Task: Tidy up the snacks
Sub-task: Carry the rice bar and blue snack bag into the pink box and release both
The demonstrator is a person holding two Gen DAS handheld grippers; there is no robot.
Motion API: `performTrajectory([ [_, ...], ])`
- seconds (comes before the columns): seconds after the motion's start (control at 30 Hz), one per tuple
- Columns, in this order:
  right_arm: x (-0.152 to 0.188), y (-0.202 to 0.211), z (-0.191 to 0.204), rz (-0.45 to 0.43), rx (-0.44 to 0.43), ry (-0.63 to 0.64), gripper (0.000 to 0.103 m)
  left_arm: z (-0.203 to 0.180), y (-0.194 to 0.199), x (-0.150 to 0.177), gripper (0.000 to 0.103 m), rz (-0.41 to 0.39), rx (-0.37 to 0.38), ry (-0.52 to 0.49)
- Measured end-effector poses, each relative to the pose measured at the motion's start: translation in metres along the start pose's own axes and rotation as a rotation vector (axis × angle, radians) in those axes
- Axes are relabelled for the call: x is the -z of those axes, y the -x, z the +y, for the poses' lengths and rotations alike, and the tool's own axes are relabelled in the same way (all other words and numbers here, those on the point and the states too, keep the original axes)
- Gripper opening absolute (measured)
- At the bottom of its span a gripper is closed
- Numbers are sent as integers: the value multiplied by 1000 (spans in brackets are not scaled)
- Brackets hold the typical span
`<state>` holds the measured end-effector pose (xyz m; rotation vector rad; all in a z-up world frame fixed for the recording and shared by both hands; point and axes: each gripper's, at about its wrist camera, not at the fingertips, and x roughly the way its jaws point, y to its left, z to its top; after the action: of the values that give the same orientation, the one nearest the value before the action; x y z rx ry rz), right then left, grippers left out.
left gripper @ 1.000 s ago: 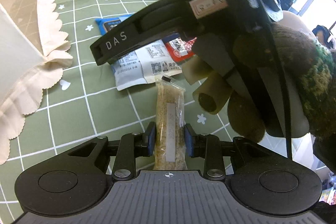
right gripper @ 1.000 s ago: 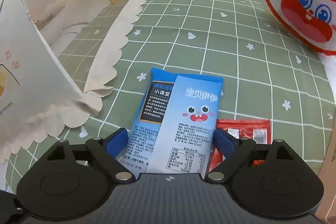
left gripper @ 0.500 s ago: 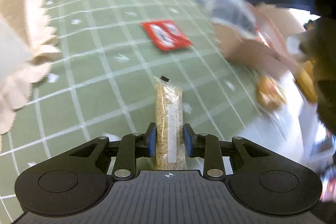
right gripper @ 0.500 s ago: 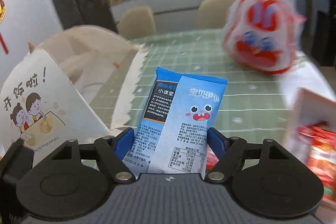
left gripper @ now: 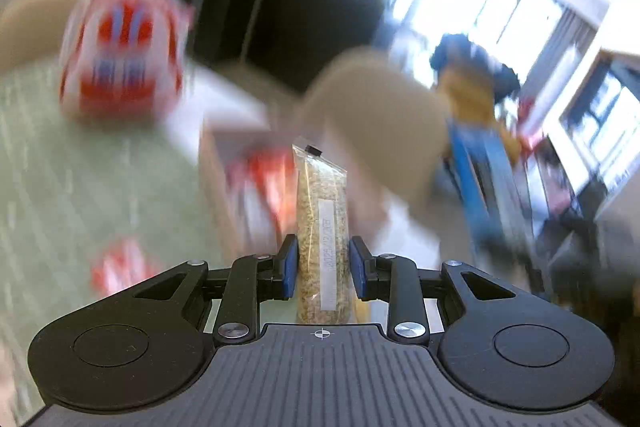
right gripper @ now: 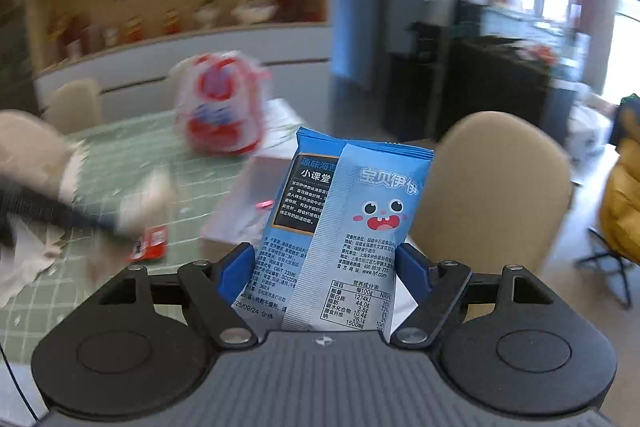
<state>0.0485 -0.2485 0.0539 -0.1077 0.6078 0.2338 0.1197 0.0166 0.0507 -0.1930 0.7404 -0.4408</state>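
My left tool (left gripper: 323, 269) is clamped on one slim clear packet of grain bar (left gripper: 322, 227), its long axis running straight out along the fingers. My right tool (right gripper: 326, 269) grips two blue snack packets (right gripper: 352, 227) stacked together, also pointing lengthwise ahead; its jaws have just closed in on them, and the pads press both edges.

What the next move turns on, as I judge it, is the open cardboard box (left gripper: 218, 179) at the table's (left gripper: 100, 187) edge. In the left view it lies just ahead of the grain bar's tip and slightly to its left, below it, with red packets already inside. In the right view the box (right gripper: 264, 163) sits left of the blue packets and beyond them, so my left hand seems the nearer one to drop first.

Counted: one grain bar, two blue packets, one box, one small red sachet (right gripper: 150, 245) lying loose on the green cloth, and one large red-and-white cartoon bag (right gripper: 220, 107) standing farther back. The blur hides how many red packets the box holds.
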Motion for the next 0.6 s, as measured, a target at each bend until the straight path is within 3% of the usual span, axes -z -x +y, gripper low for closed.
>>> performTrajectory([
  [0.07,3,7,-10,-11,28,-29,78,0,-21,-35,32,-40,-28,15],
  [0.17,6,9,-15,-10,63,-65,78,9,-65,-67,32,-26,-27,91],
  [0.37,13,9,-8,-10,106,-60,79,34,-151,-56,33,108,-7,184],
  [0.47,15,-1,-7,20,120,-61,79,47,-156,-45,33,76,3,200],
  [0.6,11,-16,-9,47,129,-84,79,64,-122,-42,33,5,30,253],
])
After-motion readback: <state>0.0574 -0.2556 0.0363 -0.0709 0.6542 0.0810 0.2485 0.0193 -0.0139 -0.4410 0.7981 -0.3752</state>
